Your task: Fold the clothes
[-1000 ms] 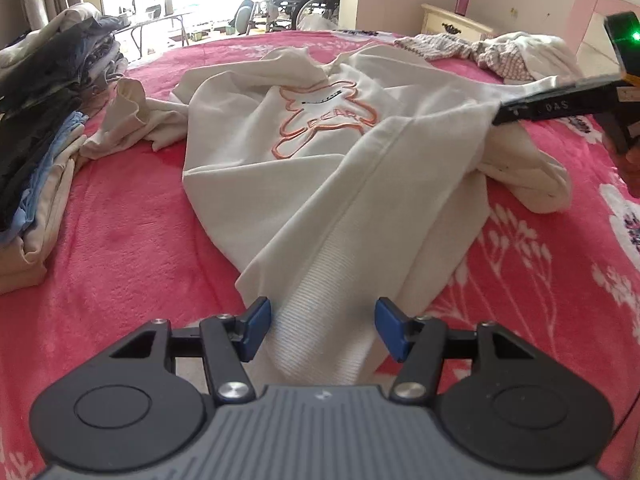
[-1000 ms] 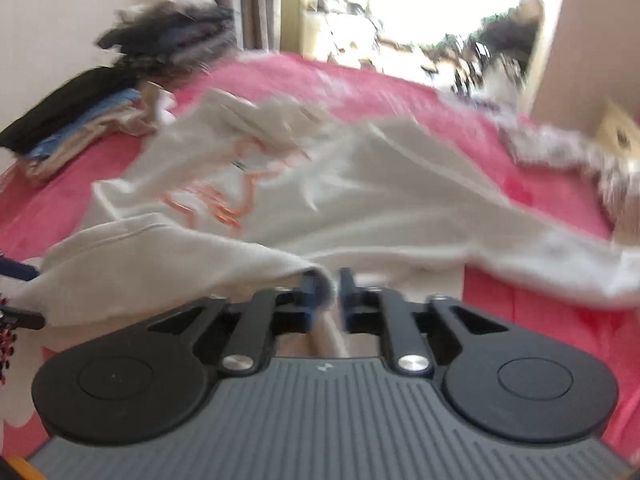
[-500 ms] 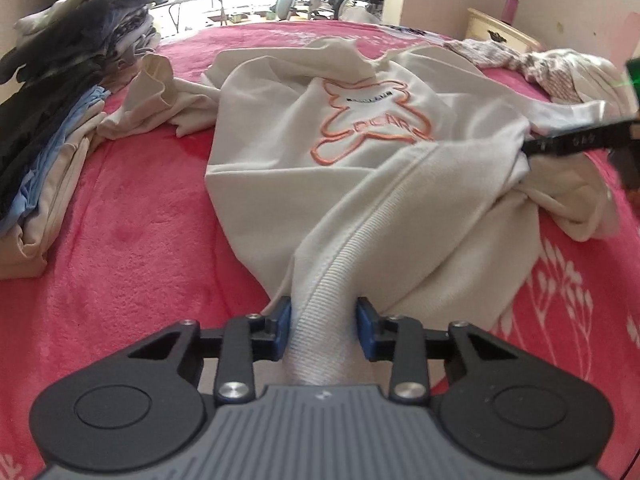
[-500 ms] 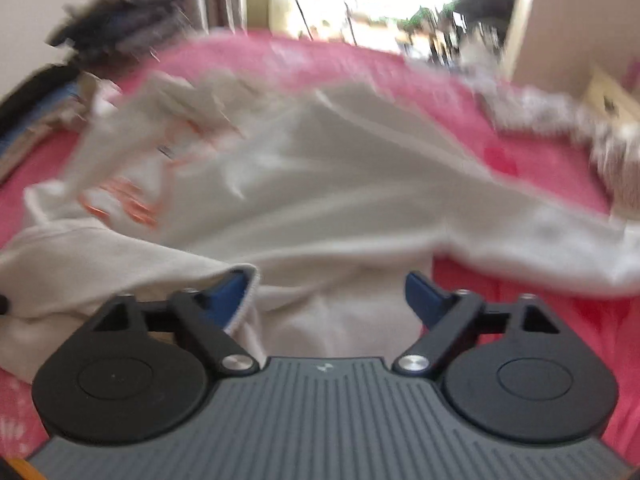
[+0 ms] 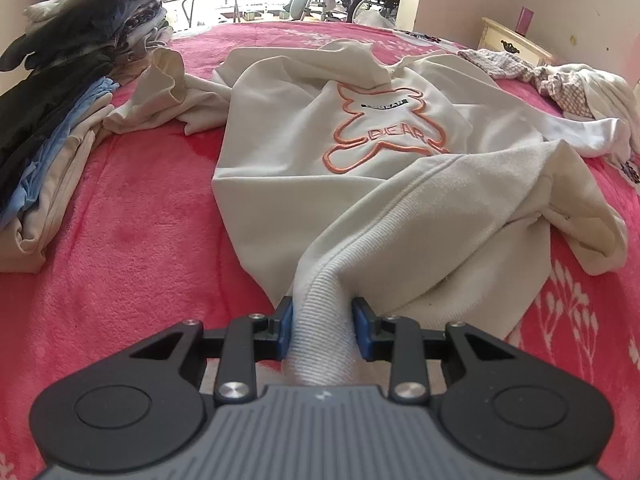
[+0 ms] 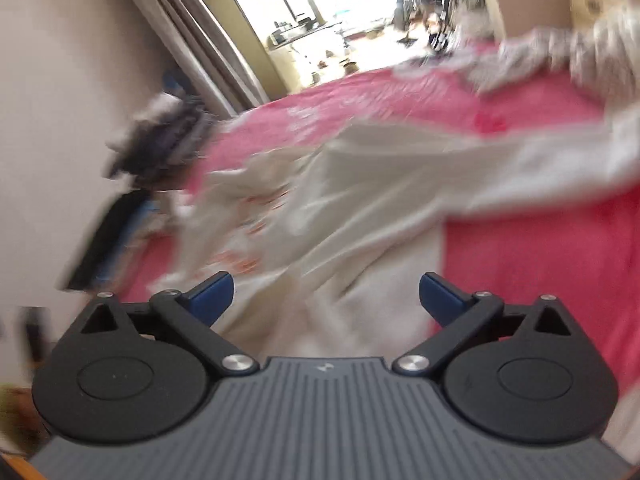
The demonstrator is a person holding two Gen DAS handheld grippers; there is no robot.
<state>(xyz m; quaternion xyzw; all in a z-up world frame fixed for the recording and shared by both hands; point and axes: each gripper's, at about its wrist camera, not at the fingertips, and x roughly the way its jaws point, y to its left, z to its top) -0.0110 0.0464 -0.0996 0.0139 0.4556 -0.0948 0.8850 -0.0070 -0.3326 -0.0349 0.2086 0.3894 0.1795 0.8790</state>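
Note:
A cream sweatshirt (image 5: 304, 148) with an orange bear outline lies spread on the pink blanket (image 5: 132, 248). My left gripper (image 5: 323, 328) is shut on its ribbed hem, which bunches between the blue pads. In the blurred, tilted right wrist view my right gripper (image 6: 325, 294) hovers above the sweatshirt (image 6: 360, 216); its jaws are opening wide and nothing is pinched between them. The right gripper does not show in the left wrist view.
A stack of folded dark, blue and beige clothes (image 5: 52, 120) stands at the left edge of the bed. Loose patterned and white garments (image 5: 560, 80) lie at the far right. A pale bedside cabinet (image 5: 512, 44) stands behind them.
My left gripper closed on the ribbed hem. My right gripper let go of the sweatshirt's fold, opened wide, rolled and pulled away; it has left the left wrist view.

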